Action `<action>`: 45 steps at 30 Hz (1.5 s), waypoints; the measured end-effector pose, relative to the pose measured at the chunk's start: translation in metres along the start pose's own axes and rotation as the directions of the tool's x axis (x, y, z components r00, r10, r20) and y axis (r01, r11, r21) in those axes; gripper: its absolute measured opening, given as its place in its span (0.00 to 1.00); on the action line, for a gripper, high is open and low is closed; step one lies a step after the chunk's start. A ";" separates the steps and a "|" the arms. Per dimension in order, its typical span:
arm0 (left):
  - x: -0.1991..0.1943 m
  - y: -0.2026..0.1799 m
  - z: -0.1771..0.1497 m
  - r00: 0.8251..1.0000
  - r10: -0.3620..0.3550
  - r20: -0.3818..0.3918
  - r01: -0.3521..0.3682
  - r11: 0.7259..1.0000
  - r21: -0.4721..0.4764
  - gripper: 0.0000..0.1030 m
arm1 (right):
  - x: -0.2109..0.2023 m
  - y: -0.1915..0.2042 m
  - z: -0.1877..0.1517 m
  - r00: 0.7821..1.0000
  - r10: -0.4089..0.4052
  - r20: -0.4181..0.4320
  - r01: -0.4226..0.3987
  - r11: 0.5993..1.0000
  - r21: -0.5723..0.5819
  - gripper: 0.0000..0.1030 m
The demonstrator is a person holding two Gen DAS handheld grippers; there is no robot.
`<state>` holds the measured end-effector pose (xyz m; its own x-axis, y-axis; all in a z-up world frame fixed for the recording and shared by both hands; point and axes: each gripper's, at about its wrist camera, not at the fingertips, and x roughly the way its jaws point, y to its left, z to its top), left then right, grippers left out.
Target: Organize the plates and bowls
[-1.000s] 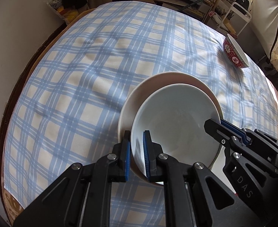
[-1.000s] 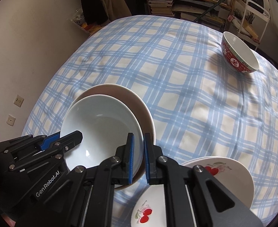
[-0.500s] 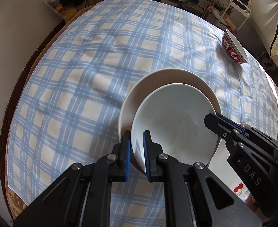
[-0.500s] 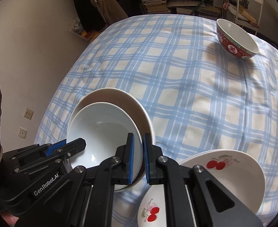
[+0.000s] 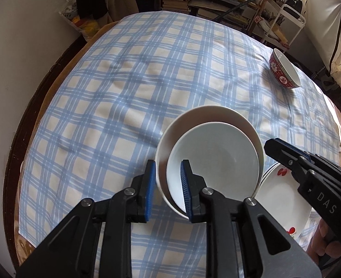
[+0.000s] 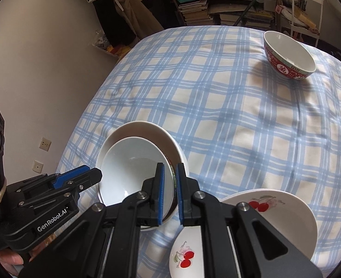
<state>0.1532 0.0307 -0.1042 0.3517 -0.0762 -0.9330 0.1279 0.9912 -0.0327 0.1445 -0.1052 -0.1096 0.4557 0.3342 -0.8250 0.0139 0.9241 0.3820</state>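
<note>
Checked tablecloth (image 5: pixel 128 88) — both claws pinch the stacked white bowls' (image 5: pixel 216 159) rims

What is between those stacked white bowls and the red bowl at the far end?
Nothing visible: only bare checked tablecloth lies between the white bowls, held by both claws, and the red bowl.

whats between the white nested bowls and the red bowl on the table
Only bare checked tablecloth lies between the nested white bowls and the red bowl; the right wrist view shows it best.
</note>
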 end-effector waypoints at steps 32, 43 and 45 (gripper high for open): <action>0.049 -0.183 0.190 0.988 -0.129 0.080 0.108 0.969 0.222 0.90 | -0.044 -0.211 0.119 0.952 -0.292 0.095 0.264 0.937 0.229 0.90; 0.115 -0.218 0.220 0.984 -0.170 -0.047 0.176 0.963 0.206 0.75 | -0.015 -0.253 0.140 0.975 -0.205 0.085 0.164 0.923 0.349 0.63; 0.125 -0.220 0.221 0.986 -0.152 -0.074 0.164 0.964 0.208 0.51 | -0.010 -0.257 0.142 0.974 -0.216 0.063 0.181 0.917 0.356 0.54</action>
<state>0.3736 -0.2210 -0.1341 0.2586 -0.2175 -0.9412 0.3736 0.9210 -0.1102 0.2626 -0.3723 -0.1400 0.4974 0.1137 -0.8600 0.4119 0.8415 0.3495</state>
